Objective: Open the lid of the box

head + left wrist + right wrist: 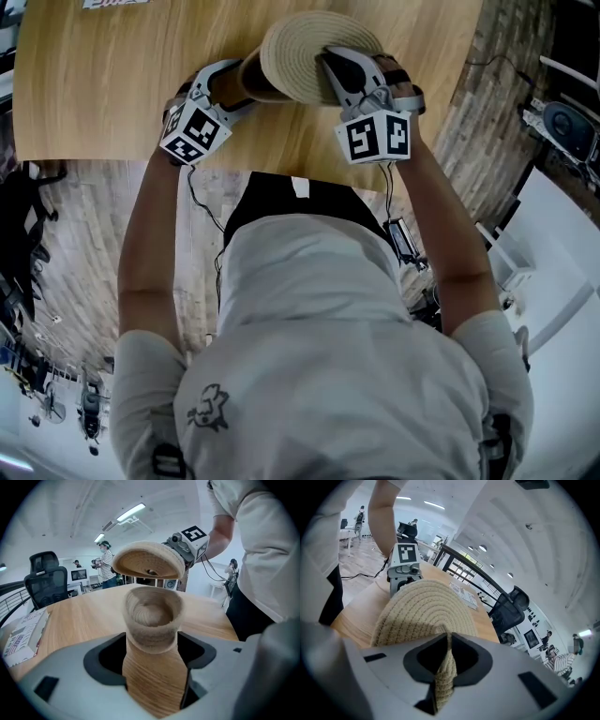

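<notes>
A round wooden box [152,634] stands on the table [112,84] with its mouth open and nothing showing inside. My left gripper [152,677] is shut on its lower body, one jaw on each side. The woven rope lid [426,611] is off the box. It hangs tilted just above the rim with a gap between them, and its underside [149,560] faces the left gripper view. My right gripper [446,667] is shut on the lid's near edge. From the head view the lid [314,52] covers most of the box [246,80], with the left gripper [220,84] and right gripper [349,70] on either side.
A printed booklet [23,637] lies on the table to the left of the box, and papers [464,595] lie further along. Black office chairs [47,581] stand beyond the table's edge. People stand far off in the room. Cables [202,202] run over the floor below the table's near edge.
</notes>
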Available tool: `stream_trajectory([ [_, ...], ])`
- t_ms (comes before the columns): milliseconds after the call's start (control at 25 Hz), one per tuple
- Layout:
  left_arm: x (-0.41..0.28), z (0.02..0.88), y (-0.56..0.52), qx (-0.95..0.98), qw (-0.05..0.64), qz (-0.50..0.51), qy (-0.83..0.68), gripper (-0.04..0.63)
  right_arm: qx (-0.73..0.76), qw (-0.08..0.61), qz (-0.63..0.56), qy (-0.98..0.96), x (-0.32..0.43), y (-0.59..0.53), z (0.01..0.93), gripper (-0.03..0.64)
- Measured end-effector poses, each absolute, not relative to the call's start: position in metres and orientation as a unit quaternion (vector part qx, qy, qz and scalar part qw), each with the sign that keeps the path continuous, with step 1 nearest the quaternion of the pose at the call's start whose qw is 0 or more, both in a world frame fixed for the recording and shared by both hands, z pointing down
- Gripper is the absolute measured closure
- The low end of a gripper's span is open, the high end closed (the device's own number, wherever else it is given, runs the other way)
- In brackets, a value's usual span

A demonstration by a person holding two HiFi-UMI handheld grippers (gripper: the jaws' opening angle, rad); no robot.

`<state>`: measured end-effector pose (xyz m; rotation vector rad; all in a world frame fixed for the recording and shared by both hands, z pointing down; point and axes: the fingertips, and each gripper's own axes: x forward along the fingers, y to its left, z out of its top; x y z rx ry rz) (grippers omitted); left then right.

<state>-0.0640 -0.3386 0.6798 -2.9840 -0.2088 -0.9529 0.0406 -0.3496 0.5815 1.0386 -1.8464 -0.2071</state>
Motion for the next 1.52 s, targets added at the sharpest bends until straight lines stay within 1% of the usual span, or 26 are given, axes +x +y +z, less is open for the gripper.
stream_trajectory([
  [320,-0.090,0.648,-0.340,-0.952,0.016,-0.304,-0.034,0.253,0.454,0.458,-0.074,-0.761,0.036,-0.341,0.556,0.583],
  [600,-0.104,0.594,-0.332,-0.961,0.021,-0.276,0.009,0.253,0.498,0.406,-0.043,-0.765,0.034,-0.331,0.520,0.581],
  [1000,-0.100,0.510,-0.316,-0.976,-0.026,-0.195,0.092,0.258,0.562,0.316,0.017,-0.764,0.041,-0.301,0.472,0.581],
  [1240,-0.092,0.457,-0.315,-0.980,-0.058,-0.132,0.137,0.353,0.576,0.268,0.028,-0.772,0.035,-0.284,0.444,0.581],
  [1320,-0.092,0.444,-0.315,-0.981,-0.054,-0.120,0.145,0.368,0.579,0.256,0.030,-0.774,0.033,-0.281,0.437,0.581],
  [1520,-0.090,0.418,-0.315,-0.980,-0.031,-0.107,0.163,0.467,0.584,0.228,0.038,-0.778,0.034,-0.276,0.421,0.581],
])
